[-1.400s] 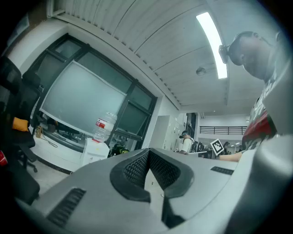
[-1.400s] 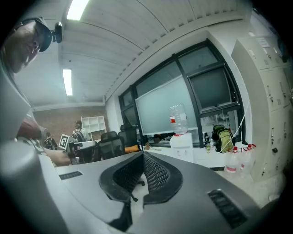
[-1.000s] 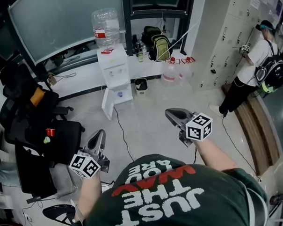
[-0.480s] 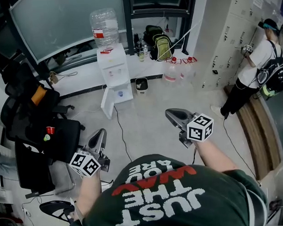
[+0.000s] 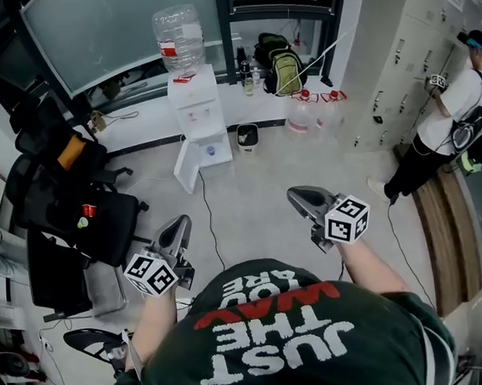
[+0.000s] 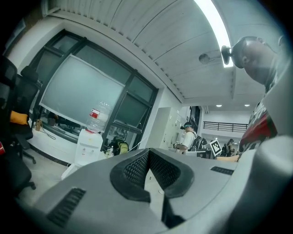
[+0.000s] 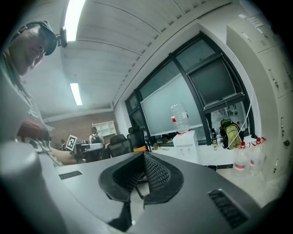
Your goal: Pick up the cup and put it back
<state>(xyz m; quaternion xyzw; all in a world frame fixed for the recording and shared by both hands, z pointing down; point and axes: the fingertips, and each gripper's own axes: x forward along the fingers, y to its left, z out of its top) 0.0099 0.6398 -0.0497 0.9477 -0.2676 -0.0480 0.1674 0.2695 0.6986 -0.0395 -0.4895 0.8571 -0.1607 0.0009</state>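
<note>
At 11 and 1 o'clock, close to the body: left gripper and right gripper hang over the floor, each with jaws together on nothing.

10 o'clock, farther out: small red thing on a black chair, probably the cup; too small to confirm.

Risks:
- Jaws not opened before the reach would knock the cup off the seat.
- The cable near 12 o'clock could snag a foot.
</note>
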